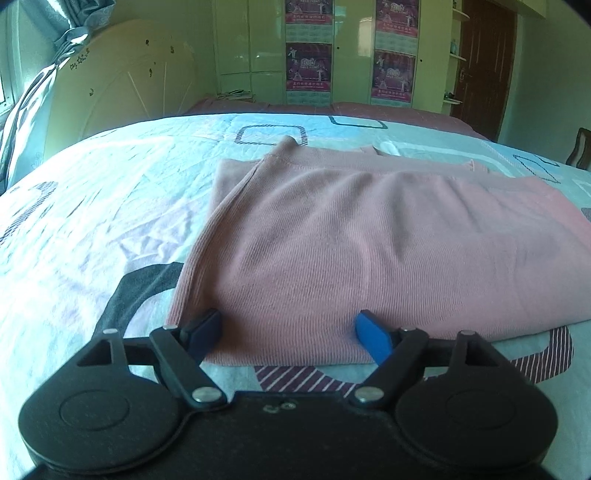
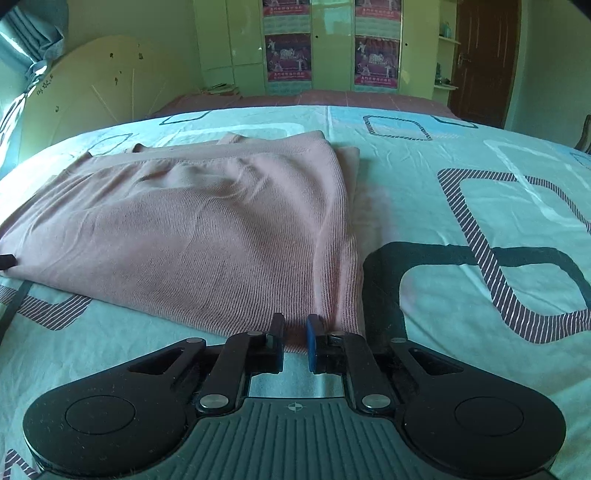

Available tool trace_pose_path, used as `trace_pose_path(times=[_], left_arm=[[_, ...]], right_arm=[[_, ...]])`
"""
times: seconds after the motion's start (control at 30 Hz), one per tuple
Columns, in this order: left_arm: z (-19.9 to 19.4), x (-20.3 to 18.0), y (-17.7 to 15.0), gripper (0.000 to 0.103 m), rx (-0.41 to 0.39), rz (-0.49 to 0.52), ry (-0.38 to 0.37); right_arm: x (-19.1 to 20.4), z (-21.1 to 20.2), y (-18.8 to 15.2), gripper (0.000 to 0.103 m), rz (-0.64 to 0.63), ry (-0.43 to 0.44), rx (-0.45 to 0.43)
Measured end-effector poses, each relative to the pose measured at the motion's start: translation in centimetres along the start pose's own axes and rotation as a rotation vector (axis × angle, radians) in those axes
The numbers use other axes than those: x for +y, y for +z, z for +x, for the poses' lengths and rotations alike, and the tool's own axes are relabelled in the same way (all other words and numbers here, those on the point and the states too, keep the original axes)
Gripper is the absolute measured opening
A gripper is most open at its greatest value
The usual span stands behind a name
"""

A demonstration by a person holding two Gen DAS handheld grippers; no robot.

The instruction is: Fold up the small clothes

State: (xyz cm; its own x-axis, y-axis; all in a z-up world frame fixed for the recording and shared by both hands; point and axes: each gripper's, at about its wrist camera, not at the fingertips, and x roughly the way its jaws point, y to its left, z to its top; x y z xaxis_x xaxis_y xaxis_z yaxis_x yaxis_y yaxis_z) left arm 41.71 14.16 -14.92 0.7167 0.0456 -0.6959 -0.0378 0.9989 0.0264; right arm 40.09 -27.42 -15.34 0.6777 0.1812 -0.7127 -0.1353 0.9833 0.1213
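A pink ribbed knit garment [image 1: 351,240] lies folded in flat layers on the bed, with its neckline at the far side. My left gripper [image 1: 287,321] is open; its fingers stand wide apart over the garment's near left corner, and the fabric lies between them unpinched. In the right wrist view the same garment [image 2: 203,229] stretches to the left. My right gripper [image 2: 295,323] is shut on its near right corner, with a narrow strip of the hem pinched between the pads. A small black piece [image 2: 6,260] shows at the garment's left end.
The bedsheet [image 2: 461,206] is pale blue-green with dark rounded-square prints. A cream headboard [image 1: 122,88] and a curtain [image 1: 66,33] stand at the left. Beyond the bed are wardrobes with posters [image 1: 309,70], a brown door [image 1: 484,62] and a chair back [image 1: 580,147].
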Motion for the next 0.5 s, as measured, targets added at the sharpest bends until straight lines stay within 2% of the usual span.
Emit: trace_pose_path(times=[0.13, 0.3, 0.4, 0.47, 0.5], left_arm=[[-0.3, -0.2, -0.2, 0.080, 0.021, 0.012, 0.007], [0.0, -0.4, 0.7, 0.081, 0.075, 0.042, 0.014], [-1.2, -0.5, 0.9, 0.078, 0.085, 0.003, 0.040], [-2.1, -0.4, 0.1, 0.076, 0.066, -0.031, 0.017], [-2.3, -0.1, -0.5, 0.074, 0.069, -0.060, -0.003]], right_arm=[[-0.4, -0.1, -0.5, 0.011, 0.000, 0.018, -0.018], [0.4, 0.1, -0.1, 0.011, -0.075, -0.001, 0.000], [0.2, 0.2, 0.0, 0.012, -0.066, 0.009, 0.009], [-0.4, 0.0, 0.3, 0.013, -0.019, 0.040, 0.023], [-0.7, -0.2, 0.4, 0.018, 0.006, 0.059, 0.029]])
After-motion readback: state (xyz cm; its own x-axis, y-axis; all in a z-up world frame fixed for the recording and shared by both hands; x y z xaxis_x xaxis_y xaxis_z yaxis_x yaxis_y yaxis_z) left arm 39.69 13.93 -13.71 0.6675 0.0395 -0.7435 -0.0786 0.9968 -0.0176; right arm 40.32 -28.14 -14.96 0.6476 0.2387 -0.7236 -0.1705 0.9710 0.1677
